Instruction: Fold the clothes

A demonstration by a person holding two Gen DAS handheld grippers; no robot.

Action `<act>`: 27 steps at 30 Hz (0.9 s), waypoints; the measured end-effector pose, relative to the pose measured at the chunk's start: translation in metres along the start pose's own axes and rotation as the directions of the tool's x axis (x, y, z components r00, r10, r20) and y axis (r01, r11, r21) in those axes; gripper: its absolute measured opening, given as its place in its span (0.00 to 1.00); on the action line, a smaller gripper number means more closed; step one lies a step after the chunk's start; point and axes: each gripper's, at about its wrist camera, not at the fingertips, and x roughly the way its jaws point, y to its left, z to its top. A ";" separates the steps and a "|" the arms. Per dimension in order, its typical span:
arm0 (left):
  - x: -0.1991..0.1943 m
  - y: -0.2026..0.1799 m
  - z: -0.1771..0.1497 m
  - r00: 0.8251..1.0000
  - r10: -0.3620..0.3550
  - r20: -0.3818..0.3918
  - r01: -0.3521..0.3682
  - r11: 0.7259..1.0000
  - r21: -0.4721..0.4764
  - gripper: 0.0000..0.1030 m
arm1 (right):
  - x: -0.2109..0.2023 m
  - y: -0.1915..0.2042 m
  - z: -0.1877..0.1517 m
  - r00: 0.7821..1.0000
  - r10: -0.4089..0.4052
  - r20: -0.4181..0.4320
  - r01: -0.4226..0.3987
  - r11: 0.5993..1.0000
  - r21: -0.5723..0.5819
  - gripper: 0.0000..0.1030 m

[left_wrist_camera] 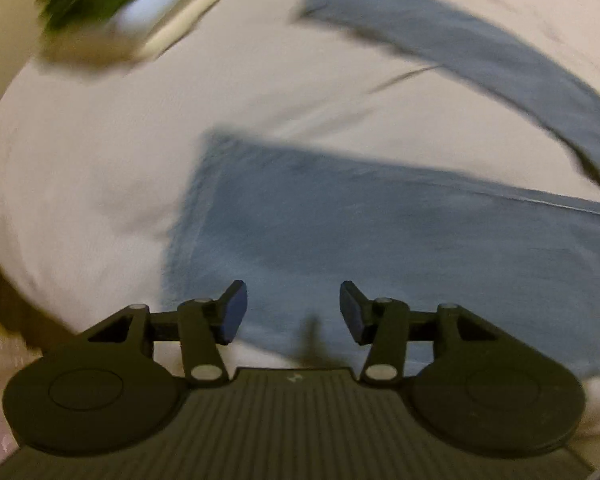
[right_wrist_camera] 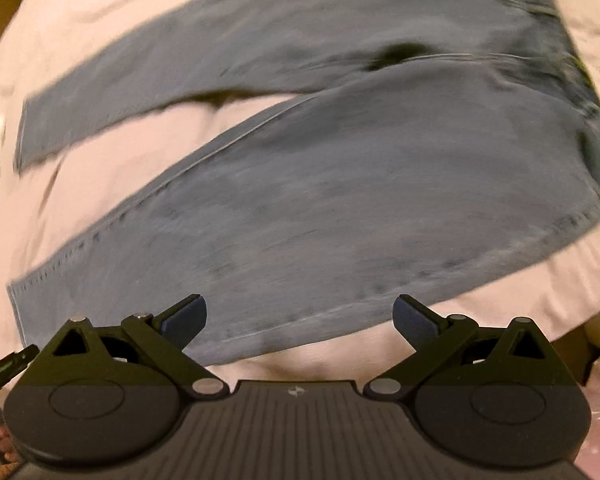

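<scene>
A pair of grey-blue jeans point(right_wrist_camera: 340, 184) lies spread flat on a white bed, legs apart. In the left wrist view the near leg's hem end point(left_wrist_camera: 340, 240) lies just ahead of my left gripper point(left_wrist_camera: 293, 312), which is open and empty above it; the far leg point(left_wrist_camera: 460, 60) runs across the upper right. In the right wrist view my right gripper point(right_wrist_camera: 300, 320) is open wide and empty, over the near leg's lower edge; the waistband point(right_wrist_camera: 580, 80) is at the far right. Both views are motion-blurred.
The white bed sheet point(left_wrist_camera: 100, 180) surrounds the jeans. A blurred green and dark object point(left_wrist_camera: 92, 4) sits at the bed's far left corner. The bed edge drops off at the lower right point(right_wrist_camera: 588, 340). A dark tool and a hand show at the lower left point(right_wrist_camera: 4, 368).
</scene>
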 end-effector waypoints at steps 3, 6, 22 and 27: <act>-0.032 -0.062 0.007 0.997 -0.040 0.059 0.035 0.996 0.086 0.57 | -0.020 -0.036 -0.007 0.997 0.017 0.079 -0.018 1.000 0.010 0.99; -0.068 -0.124 -0.001 0.989 -0.084 0.120 0.065 0.986 0.154 0.61 | -0.044 -0.070 -0.013 0.988 0.032 0.154 -0.031 0.999 -0.010 0.99; -0.137 -0.245 -0.121 0.987 -0.096 0.131 0.076 0.986 0.150 0.64 | -0.112 -0.178 -0.067 0.960 0.054 0.274 -0.001 0.982 -0.189 0.99; -0.141 -0.244 -0.138 0.992 -0.029 0.120 0.014 0.992 0.129 0.64 | -0.116 -0.189 -0.085 0.962 0.052 0.269 0.004 0.979 -0.202 0.99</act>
